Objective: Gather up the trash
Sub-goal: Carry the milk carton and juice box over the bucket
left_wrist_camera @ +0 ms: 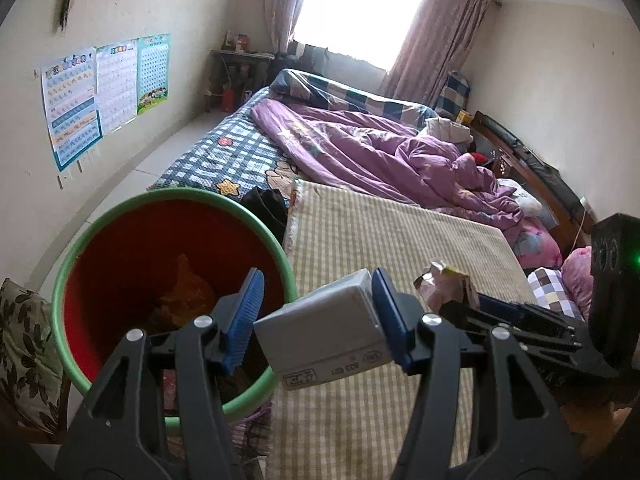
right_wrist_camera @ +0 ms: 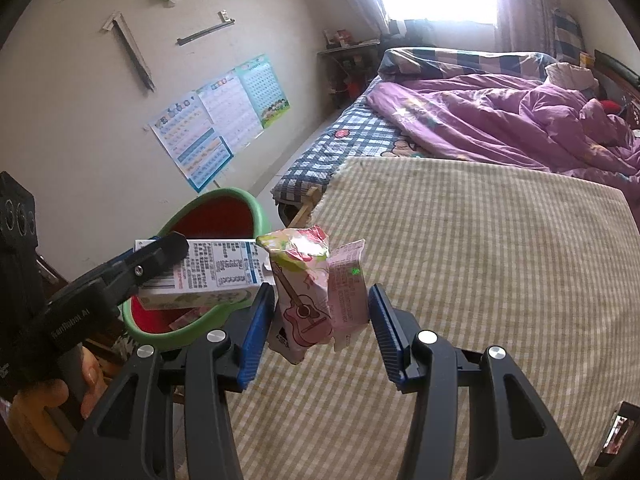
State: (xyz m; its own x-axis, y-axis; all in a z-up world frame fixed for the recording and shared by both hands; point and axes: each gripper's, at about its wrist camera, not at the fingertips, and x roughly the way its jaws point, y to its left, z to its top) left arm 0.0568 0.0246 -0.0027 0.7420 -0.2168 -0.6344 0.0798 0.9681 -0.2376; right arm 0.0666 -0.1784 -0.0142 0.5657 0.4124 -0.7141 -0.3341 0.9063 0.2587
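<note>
A red bin with a green rim stands at the bed's edge, trash inside; it also shows in the right wrist view. My left gripper is open; a white carton leans on its right finger, at the bin's rim. The carton shows over the bin in the right wrist view. My right gripper is open around a pink crumpled carton with a guitar print, which touches its left finger. That carton also shows in the left wrist view.
A striped beige mat covers the near bed. A purple quilt and pillows lie behind. A floral cushion sits left of the bin. Posters hang on the left wall.
</note>
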